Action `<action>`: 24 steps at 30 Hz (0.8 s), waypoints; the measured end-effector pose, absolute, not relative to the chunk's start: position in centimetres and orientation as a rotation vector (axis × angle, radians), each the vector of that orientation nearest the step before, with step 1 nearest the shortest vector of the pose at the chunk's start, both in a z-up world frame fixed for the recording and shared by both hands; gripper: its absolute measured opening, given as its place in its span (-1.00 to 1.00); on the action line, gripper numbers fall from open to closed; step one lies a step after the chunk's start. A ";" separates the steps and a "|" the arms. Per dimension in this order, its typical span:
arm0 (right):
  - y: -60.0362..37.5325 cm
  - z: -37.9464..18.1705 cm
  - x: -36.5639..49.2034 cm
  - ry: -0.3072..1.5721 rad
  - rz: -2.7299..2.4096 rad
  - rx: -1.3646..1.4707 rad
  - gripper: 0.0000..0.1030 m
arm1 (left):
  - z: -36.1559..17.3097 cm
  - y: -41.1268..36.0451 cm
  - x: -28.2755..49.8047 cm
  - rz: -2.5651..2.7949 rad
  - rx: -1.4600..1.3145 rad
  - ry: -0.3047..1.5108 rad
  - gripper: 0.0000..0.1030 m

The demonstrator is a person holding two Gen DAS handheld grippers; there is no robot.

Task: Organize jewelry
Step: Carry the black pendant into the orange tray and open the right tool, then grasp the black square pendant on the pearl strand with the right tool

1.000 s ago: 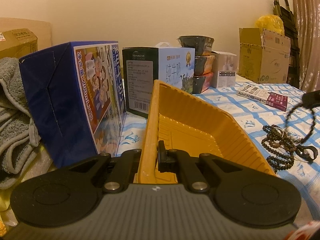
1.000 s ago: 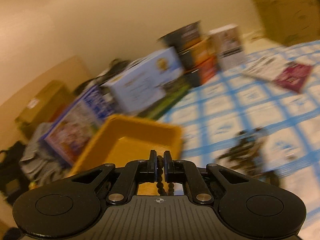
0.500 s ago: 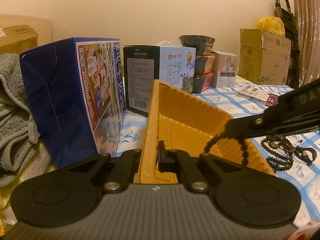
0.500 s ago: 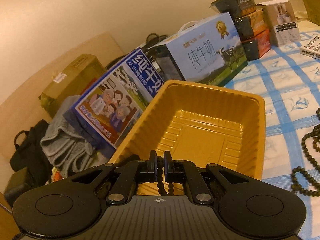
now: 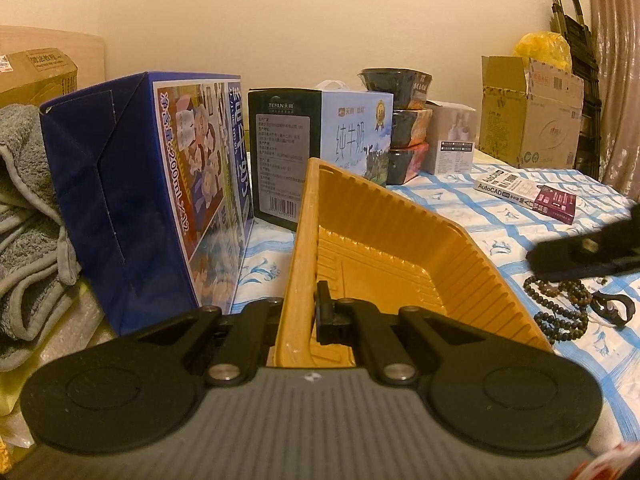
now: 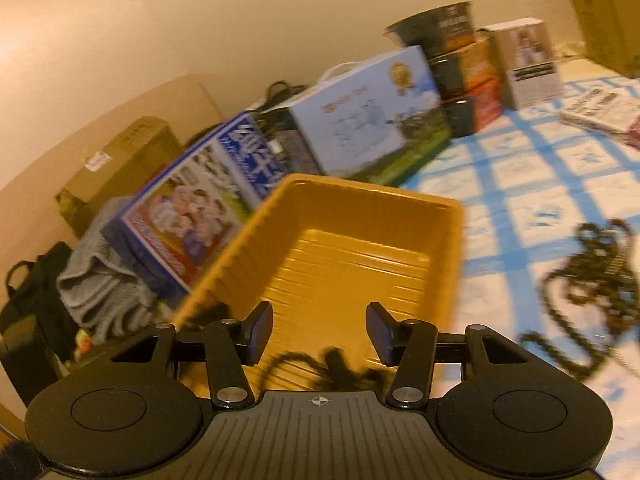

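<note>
My left gripper [image 5: 303, 312] is shut on the near wall of the ribbed yellow tray [image 5: 404, 240], which stands tilted on the blue-checked cloth. My right gripper [image 6: 320, 332] hangs over the tray [image 6: 360, 188], its jaws opening with nothing pressed between the pads. Just below them a dark bead strand [image 6: 316, 362] shows blurred against the tray floor. A heap of dark bead strands [image 5: 560, 300] lies on the cloth to the right of the tray, also in the right wrist view as the blurred beads [image 6: 592, 272]. One right finger [image 5: 580, 260] shows above the heap.
A blue milk carton [image 5: 140, 200] and a green-and-blue milk box [image 5: 320, 152] stand close behind the tray. Stacked bowls [image 5: 404, 140], a white box [image 5: 452, 144], a book [image 5: 528, 196] and a cardboard box [image 5: 532, 120] sit further back. A grey towel [image 5: 28, 220] lies left.
The right gripper brought a bead strand over the tray, then its jaws parted and the strand dropped out. In the left wrist view it drew back to the right. The left gripper stayed put.
</note>
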State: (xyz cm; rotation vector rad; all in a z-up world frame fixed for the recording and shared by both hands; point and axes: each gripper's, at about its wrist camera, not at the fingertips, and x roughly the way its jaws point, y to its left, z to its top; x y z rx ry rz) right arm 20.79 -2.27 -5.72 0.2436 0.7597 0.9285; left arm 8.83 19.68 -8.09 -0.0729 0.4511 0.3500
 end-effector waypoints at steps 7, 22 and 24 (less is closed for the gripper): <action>-10.1 -7.0 21.2 0.769 0.712 0.192 0.01 | -8.3 19.7 9.0 0.356 -0.067 0.457 -0.93; -20.7 -8.7 23.3 0.767 0.372 0.137 0.01 | -8.2 19.5 9.2 0.360 -0.046 0.468 -0.93; -21.0 -8.9 23.4 0.766 0.367 0.128 0.01 | -8.2 19.5 9.2 0.361 -0.044 0.470 -0.93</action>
